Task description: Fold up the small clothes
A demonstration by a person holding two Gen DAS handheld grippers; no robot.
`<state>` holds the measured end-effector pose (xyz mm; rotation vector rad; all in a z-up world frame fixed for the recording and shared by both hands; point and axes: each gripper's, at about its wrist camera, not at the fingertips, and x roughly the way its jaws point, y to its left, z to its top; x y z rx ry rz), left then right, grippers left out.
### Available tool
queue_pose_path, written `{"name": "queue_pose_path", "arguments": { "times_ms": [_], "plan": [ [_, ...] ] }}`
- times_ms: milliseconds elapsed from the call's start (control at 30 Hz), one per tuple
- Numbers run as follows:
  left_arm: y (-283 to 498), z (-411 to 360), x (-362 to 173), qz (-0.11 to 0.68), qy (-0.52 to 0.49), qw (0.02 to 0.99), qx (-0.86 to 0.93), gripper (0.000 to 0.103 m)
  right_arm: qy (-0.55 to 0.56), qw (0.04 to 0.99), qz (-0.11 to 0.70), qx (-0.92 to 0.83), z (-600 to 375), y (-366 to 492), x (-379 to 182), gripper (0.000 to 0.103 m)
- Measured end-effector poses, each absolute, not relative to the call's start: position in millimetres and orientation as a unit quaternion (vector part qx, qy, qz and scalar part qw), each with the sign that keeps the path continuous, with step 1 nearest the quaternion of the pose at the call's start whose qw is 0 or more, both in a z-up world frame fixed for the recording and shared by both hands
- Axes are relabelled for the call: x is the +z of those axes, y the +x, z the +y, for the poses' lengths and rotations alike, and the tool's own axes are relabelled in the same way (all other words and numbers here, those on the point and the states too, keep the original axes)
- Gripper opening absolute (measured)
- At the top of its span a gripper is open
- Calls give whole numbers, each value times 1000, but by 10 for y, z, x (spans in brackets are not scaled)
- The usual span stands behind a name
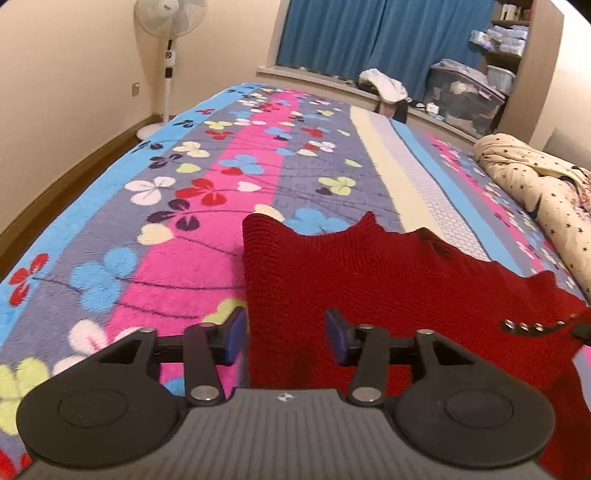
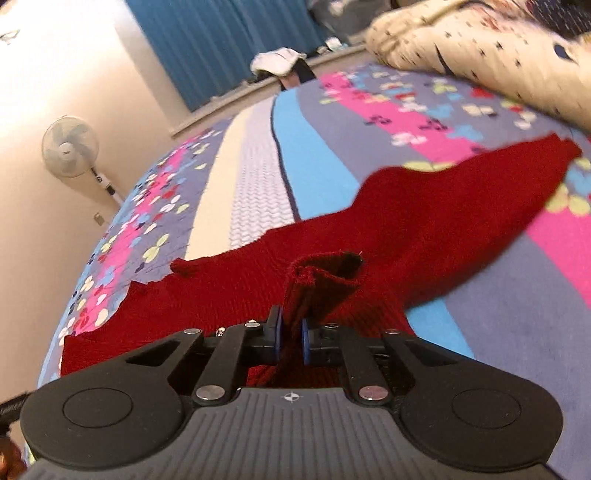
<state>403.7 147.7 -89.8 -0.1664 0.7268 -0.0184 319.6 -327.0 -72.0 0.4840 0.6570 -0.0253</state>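
Observation:
A small dark red knitted garment lies spread on the flowered bedspread. My left gripper is open, its blue pads apart over the garment's near left edge, holding nothing. In the right wrist view the same red garment stretches away to the right. My right gripper is shut on a bunched fold of the red garment, which rises between the pads. A bit of the right gripper shows at the right edge of the left wrist view.
A rolled cream star-print quilt lies on the bed's right side and shows in the right wrist view. A standing fan is by the far left wall. Blue curtains, storage boxes and shelves stand beyond the bed.

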Motion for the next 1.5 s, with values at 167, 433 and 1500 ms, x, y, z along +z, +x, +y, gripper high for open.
{"name": "queue_pose_path", "arguments": {
  "times_ms": [167, 433, 1500],
  "plan": [
    [4235, 1481, -1073, 364, -86, 928, 5, 61, 234, 915, 330, -18, -3286, 3237, -762, 10],
    [4156, 1756, -739, 302, -110, 947, -3, 15, 277, 928, 231, 92, -3212, 3167, -602, 10],
    [2260, 1458, -181, 294, 77, 952, -23, 40, 303, 894, 310, -112, -4357, 3407, -616, 31]
  ]
}}
